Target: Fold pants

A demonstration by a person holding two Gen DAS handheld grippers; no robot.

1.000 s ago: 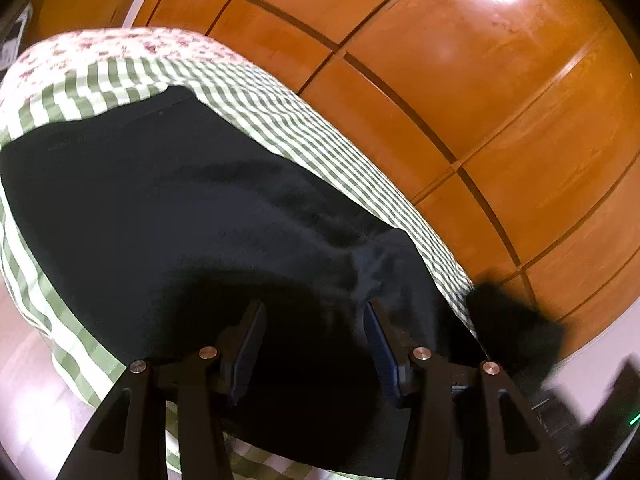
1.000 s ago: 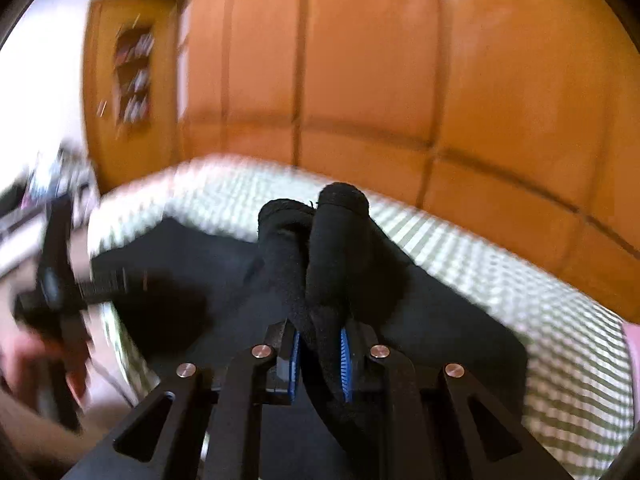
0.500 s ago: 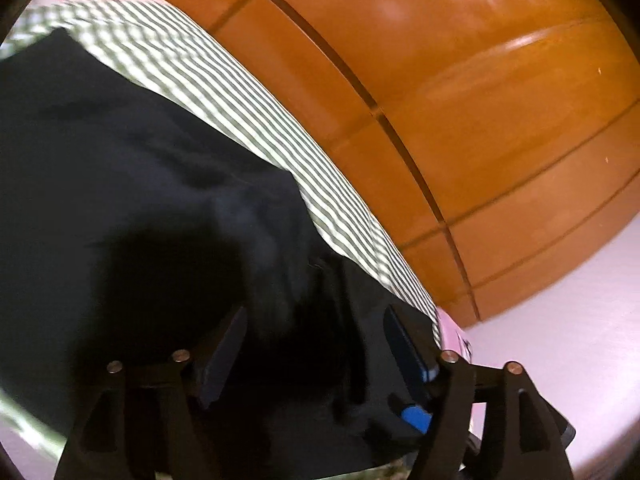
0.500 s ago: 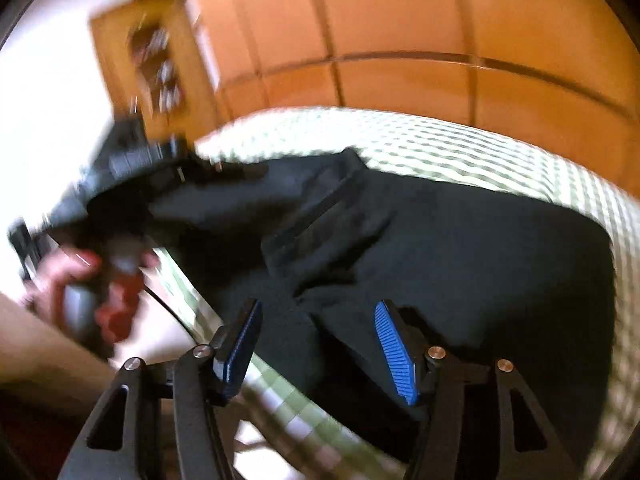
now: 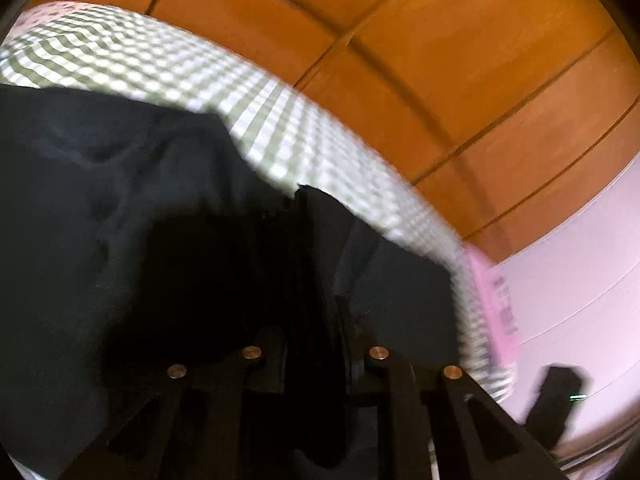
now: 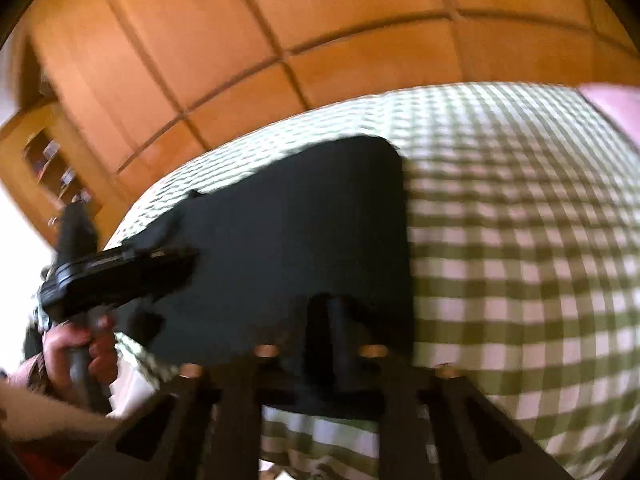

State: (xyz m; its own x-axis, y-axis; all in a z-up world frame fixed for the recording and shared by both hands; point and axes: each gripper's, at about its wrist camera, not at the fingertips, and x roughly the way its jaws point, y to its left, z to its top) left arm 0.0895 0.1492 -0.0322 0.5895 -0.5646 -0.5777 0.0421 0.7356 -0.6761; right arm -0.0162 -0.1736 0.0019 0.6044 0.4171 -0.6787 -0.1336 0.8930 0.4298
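The black pants lie on a green-and-white checked bed cover. In the left wrist view my left gripper is shut on a raised fold of the pants cloth that stands up between its fingers. In the right wrist view the pants form a dark slab on the cover. My right gripper is shut on the near edge of the pants. The left gripper shows there at the left, held by a hand, at the pants' far-left end.
Orange wooden panelling stands behind the bed. A pink pillow or sheet edge lies at the cover's right end, also in the right wrist view. A wooden shelf unit stands at the left. A white wall is to the right.
Both grippers were open half a second ago and have closed on the pants. The right gripper had let go of a bunched fold before that. Both views have swung across the bed.
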